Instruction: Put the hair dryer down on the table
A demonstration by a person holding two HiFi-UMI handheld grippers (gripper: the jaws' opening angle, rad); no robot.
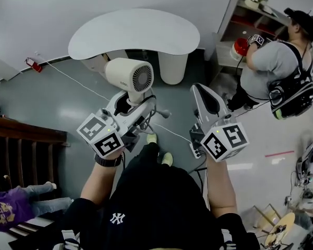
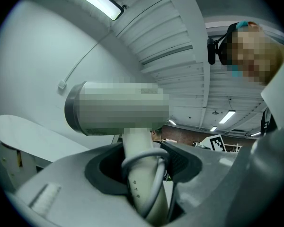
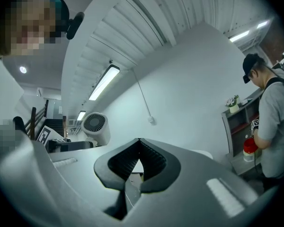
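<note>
A cream hair dryer [image 1: 130, 75] stands upright in the air, its round grille facing me in the head view. My left gripper [image 1: 132, 104] is shut on its handle, with the grey cord looped against the handle [image 2: 141, 167]. The dryer's body [image 2: 116, 109] fills the middle of the left gripper view above the left gripper [image 2: 143, 170]. The white kidney-shaped table [image 1: 135, 32] lies just beyond it, lower down. My right gripper [image 1: 199, 91] is held up to the right of the dryer, and its tips meet with nothing between them in the right gripper view [image 3: 139, 148]. From there the dryer [image 3: 95, 127] shows at the left.
The table stands on a white pedestal [image 1: 173, 66]. A thin cord [image 1: 78, 79] crosses the grey floor. A dark wooden bench [image 1: 21, 150] is at the left. Another person [image 1: 274, 61] works at a grey shelf unit [image 1: 235, 30] at the back right.
</note>
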